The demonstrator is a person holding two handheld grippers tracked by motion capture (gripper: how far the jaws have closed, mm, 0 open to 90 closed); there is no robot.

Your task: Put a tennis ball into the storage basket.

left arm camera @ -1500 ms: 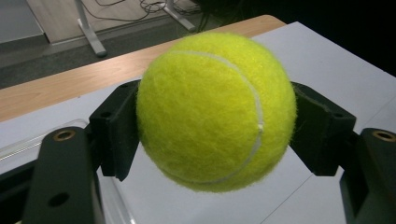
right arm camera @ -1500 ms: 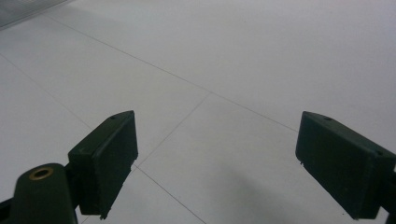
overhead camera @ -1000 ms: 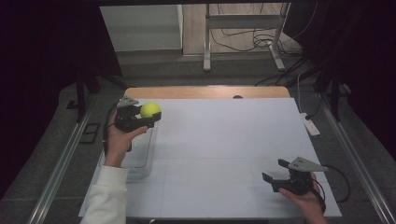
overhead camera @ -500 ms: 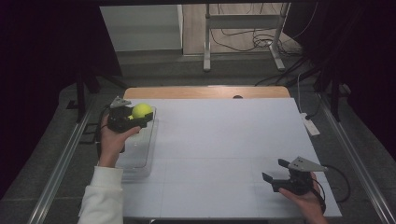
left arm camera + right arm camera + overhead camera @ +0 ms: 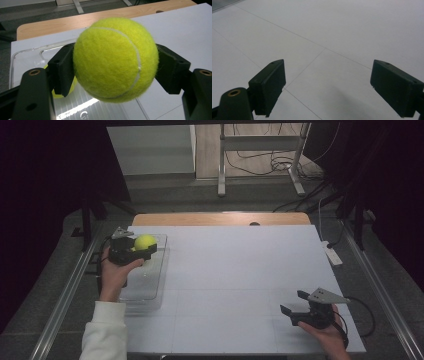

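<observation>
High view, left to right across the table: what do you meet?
Left tongs gripping the ball above the clear tray → bare white table → right tongs, open, in the person's hand at the near right corner.

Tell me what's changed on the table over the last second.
The left gripper, shut on the ball, carried it leftward and toward the person's side; it now hangs over the clear tray. A second ball lies in the tray beneath it. The grip stayed shut on the ball. The right gripper stayed put at the near right of the table, jaws open and empty.
</observation>
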